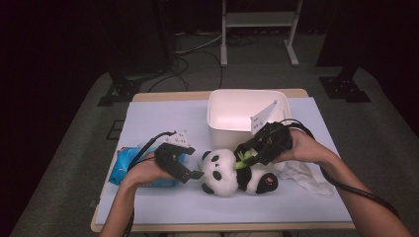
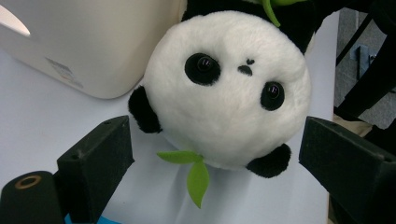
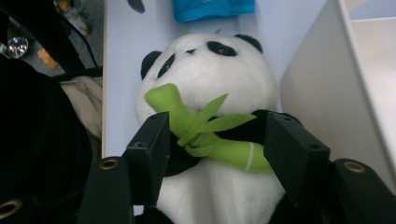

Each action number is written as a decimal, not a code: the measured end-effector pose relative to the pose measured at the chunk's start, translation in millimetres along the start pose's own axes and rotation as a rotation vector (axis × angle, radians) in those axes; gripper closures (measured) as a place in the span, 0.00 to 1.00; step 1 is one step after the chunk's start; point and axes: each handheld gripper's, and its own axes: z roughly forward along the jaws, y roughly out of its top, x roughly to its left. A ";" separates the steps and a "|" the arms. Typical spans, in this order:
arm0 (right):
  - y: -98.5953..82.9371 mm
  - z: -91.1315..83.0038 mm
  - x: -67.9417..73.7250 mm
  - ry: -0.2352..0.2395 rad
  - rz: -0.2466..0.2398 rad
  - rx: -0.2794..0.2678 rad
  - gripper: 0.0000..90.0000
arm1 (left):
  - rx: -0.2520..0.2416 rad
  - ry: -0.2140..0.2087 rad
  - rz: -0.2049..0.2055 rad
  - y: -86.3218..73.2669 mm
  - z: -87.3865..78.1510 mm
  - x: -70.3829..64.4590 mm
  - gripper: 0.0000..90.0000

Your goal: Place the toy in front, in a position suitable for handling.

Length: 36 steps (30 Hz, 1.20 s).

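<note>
Panda (image 1: pixel 226 172) lies near an empty white bin (image 1: pixel 217 129); right gripper (image 1: pixel 253 149) straddles its bamboo (image 3: pixel 212 137), left gripper (image 1: pixel 193 174) gapes at its head.

Both bare forearms come in from the near edge of the high view and angle inward toward each other. The left hand (image 1: pixel 143 173) grips the black two-jaw left gripper (image 1: pixel 193 174) from below, palm turned up, its jaws pointing to the person's right and spread wide apart. The right hand (image 1: pixel 304 147) wraps over the black two-jaw right gripper (image 1: pixel 245 157) with the wrist bent inward, jaws aimed left and downward, parted. A thick black cable trails back along each forearm.
</note>
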 end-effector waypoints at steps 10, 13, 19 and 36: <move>3.7 10.8 13.9 -0.008 -0.015 0.019 0.35 | -0.001 0.001 0.000 0.2 -1.2 -0.7 0.10; 4.3 15.0 17.9 -0.020 -0.029 0.030 0.33 | 0.006 0.001 0.003 0.5 -0.6 -0.6 0.10; 1.7 28.9 19.9 -0.024 -0.022 0.077 0.30 | 0.004 0.000 0.008 1.1 -0.2 -0.8 0.10; 4.0 39.4 21.6 -0.064 -0.083 0.111 0.53 | -0.002 0.001 0.005 -1.4 -0.6 -0.8 0.10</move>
